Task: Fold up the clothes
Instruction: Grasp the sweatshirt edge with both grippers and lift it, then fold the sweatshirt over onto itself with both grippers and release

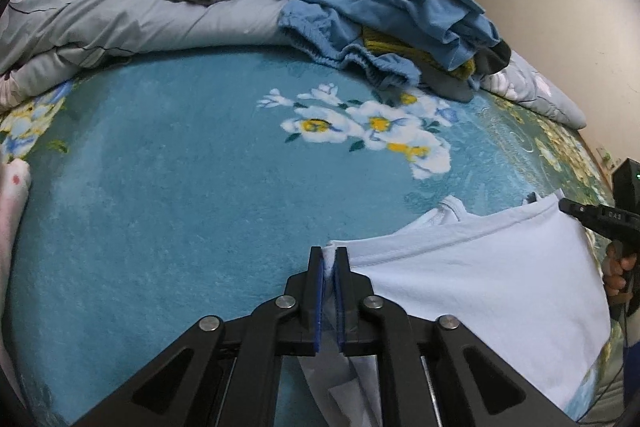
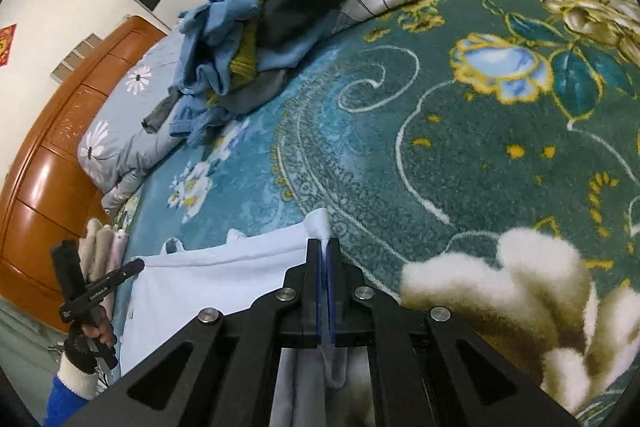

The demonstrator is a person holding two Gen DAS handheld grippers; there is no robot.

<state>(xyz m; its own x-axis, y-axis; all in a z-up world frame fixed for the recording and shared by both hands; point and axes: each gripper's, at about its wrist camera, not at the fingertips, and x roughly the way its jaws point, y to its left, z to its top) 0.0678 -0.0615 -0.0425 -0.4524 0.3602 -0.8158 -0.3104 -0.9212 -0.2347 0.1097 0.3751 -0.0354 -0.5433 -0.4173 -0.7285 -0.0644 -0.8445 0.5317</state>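
The left gripper has its fingers pinched narrow on one corner of the white T-shirt, and the right gripper nips the opposite corner likewise. The shirt stretches between them, its held edge running hand to hand, just above the floral blanket. Beyond, well apart, the pile of unfolded clothes rests against the grey duvet.
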